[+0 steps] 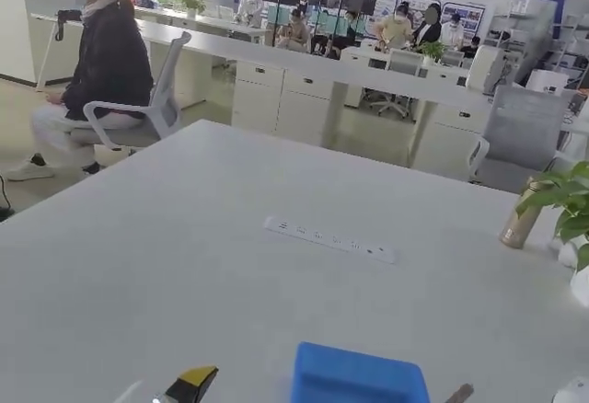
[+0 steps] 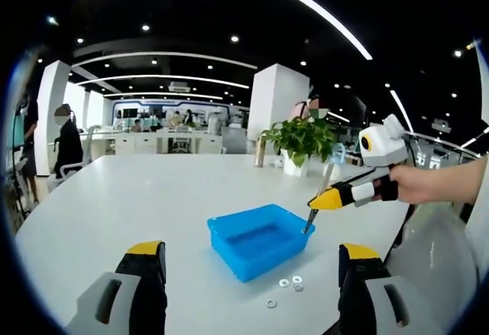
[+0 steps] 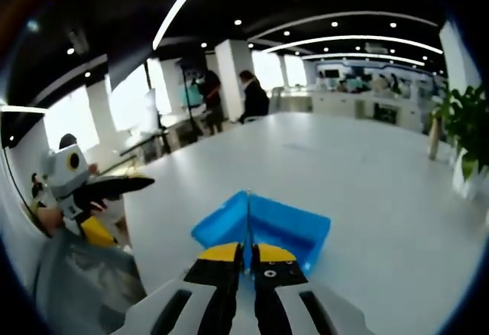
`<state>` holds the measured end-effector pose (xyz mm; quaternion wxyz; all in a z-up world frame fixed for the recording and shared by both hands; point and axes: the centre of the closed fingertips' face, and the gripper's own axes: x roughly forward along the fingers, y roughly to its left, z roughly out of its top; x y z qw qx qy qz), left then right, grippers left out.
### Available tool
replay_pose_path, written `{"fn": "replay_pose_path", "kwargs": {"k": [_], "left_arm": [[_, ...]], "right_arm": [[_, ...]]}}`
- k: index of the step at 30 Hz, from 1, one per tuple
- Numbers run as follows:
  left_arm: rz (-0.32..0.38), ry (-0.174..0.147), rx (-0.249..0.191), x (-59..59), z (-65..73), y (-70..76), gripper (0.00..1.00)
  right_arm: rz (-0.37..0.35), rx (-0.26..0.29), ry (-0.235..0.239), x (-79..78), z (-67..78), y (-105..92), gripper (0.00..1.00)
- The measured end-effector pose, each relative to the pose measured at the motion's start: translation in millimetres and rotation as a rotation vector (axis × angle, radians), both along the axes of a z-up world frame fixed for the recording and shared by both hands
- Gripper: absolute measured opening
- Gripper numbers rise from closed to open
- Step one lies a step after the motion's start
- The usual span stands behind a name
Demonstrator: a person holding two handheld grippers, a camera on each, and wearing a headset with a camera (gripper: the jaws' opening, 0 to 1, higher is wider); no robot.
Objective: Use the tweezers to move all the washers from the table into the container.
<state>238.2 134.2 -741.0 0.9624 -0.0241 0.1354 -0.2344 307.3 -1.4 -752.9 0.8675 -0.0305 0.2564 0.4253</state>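
We held left tongs (image 2: 252, 249) apart, right tongs (image 3: 247, 252) clamped on thin metal tweezers (image 3: 247, 216), whose skewed pinch might flick small silver washers (image 2: 290, 281) away.

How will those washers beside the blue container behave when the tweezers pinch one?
The washers look small, flat and thin, so probably light yet hard to get under. Lying flat on the smooth table, one may skid away from the tweezers. Being round, a dropped one could roll.
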Motion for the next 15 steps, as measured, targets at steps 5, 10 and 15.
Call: {"fn": "replay_pose_path", "kwargs": {"k": [5, 10, 15], "left_arm": [[-0.002, -0.002, -0.003, -0.7, 0.5, -0.5, 0.95], [-0.01, 0.015, 0.006, -1.7, -3.3, -1.6, 0.95], [-0.008, 0.02, 0.003, -1.9, -3.7, -1.4, 0.95]], "right_arm": [[-0.032, 0.006, 0.016, 17.1, -8.2, -0.8, 0.03], [-0.098, -0.014, 0.051, 39.2, -23.9, -8.6, 0.03], [-0.069, -0.072, 0.053, 47.1, -38.0, -2.3, 0.03]]}}
